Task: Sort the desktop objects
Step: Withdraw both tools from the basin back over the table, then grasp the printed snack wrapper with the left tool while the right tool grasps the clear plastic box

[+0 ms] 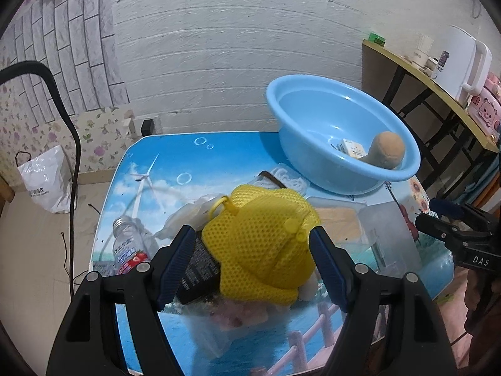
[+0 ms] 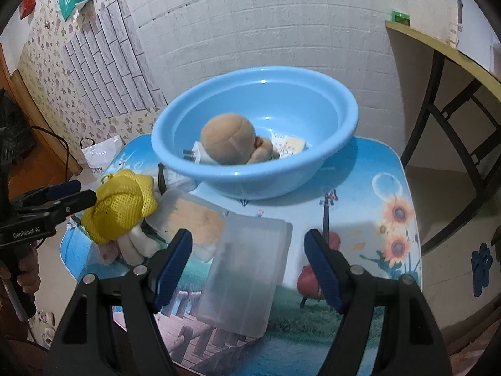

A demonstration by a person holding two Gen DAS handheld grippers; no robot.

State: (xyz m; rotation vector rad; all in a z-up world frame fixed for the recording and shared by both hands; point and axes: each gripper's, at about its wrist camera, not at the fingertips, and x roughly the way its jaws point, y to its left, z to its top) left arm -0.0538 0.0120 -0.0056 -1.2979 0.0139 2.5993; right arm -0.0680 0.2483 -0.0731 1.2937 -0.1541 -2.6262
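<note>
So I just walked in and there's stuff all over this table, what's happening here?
A person is sorting clutter into the blue basin, which already holds a brown plush toy and small packets. The left tongs sit open around a yellow mesh pouch in the pile. The right tongs hover open over a clear plastic box on the table.

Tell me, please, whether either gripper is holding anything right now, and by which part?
The left gripper brackets the yellow mesh toy, but actual pad contact cannot be told. The right gripper is open, holding nothing.
</note>
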